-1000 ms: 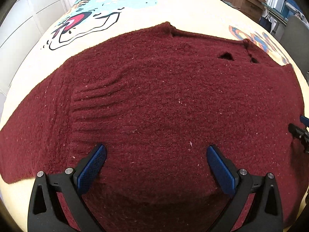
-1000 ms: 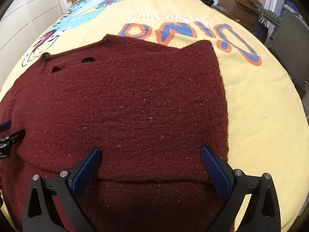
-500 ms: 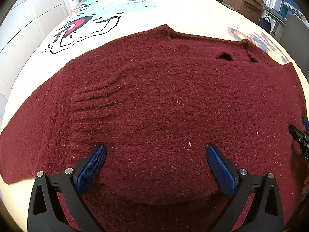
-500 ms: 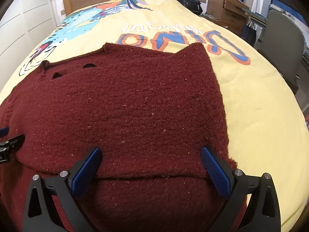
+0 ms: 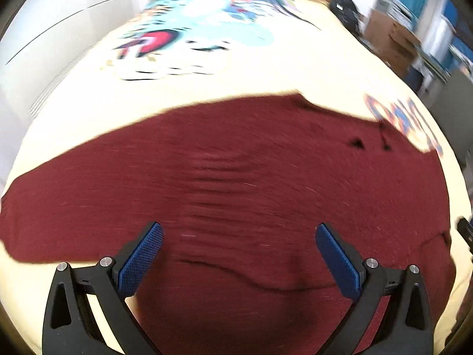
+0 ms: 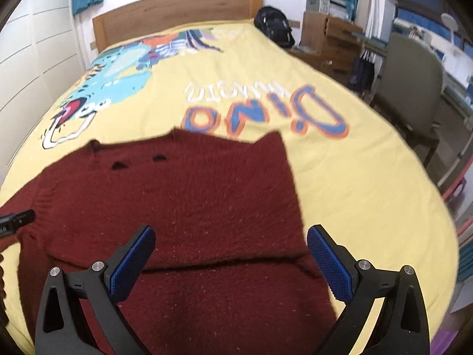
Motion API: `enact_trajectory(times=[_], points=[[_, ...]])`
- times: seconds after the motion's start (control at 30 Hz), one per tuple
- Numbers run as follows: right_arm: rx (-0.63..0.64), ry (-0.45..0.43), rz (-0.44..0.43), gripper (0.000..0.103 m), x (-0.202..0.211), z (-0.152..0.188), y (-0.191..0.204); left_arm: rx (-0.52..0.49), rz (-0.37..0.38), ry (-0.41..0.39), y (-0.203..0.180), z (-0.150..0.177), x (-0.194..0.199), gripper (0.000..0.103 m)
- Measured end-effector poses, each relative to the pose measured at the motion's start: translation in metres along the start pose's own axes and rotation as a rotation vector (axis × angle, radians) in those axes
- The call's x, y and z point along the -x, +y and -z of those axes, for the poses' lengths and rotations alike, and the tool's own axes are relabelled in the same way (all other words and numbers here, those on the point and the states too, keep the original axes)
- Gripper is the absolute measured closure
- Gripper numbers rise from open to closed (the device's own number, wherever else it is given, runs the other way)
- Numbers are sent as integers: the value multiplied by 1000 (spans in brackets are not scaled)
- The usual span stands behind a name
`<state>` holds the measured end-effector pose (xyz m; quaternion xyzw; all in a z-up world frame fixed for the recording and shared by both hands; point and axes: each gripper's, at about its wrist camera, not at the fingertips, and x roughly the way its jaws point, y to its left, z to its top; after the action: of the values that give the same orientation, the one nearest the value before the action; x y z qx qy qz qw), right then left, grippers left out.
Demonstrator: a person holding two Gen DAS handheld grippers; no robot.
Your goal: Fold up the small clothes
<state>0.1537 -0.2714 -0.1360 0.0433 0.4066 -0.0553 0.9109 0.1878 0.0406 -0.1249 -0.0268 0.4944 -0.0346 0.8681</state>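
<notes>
My left gripper [image 5: 238,248] is spread wide with nothing between its blue pads [image 5: 140,259], poised over the near part of the dark red sweater [image 5: 236,177]. My right gripper [image 6: 230,251] is just as wide and empty, above a fold line across the sweater's [image 6: 177,195] near edge. Both have risen and tipped up since a moment ago: the sweater now fills less of each view and the left view is smeared with motion. The sweater lies flat on the yellow bedspread [image 6: 340,177]. Farther off, the wooden headboard [image 6: 177,11], a black backpack [image 6: 273,25] and a grey chair [image 6: 411,85] have come into sight.
</notes>
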Motion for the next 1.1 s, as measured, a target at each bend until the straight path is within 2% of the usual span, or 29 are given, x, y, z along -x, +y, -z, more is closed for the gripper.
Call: enact_trajectory(times=[0.23,0.57,0.7,0.83,0.93,1.03,1.1], points=[[7,3,1,1,25,-4,0,204,-82,-6,92,2,22,1],[-9,59,60,1,28,9,-8,545,-253,113,256,42,24,1],[-16,71,65,1,26,14,-6,689,-246,133,303,53,23,1],[0,84,68,1,23,15,-1,774,-204,136,330,54,16,2],[0,90,67,1,22,15,0,754,-207,135,335,47,14,11],[-7,91,63,1,21,15,-1,726,-197,134,338,40,13,27],[-10,91,56,1,21,15,0,703,-195,117,339,32,14,63]])
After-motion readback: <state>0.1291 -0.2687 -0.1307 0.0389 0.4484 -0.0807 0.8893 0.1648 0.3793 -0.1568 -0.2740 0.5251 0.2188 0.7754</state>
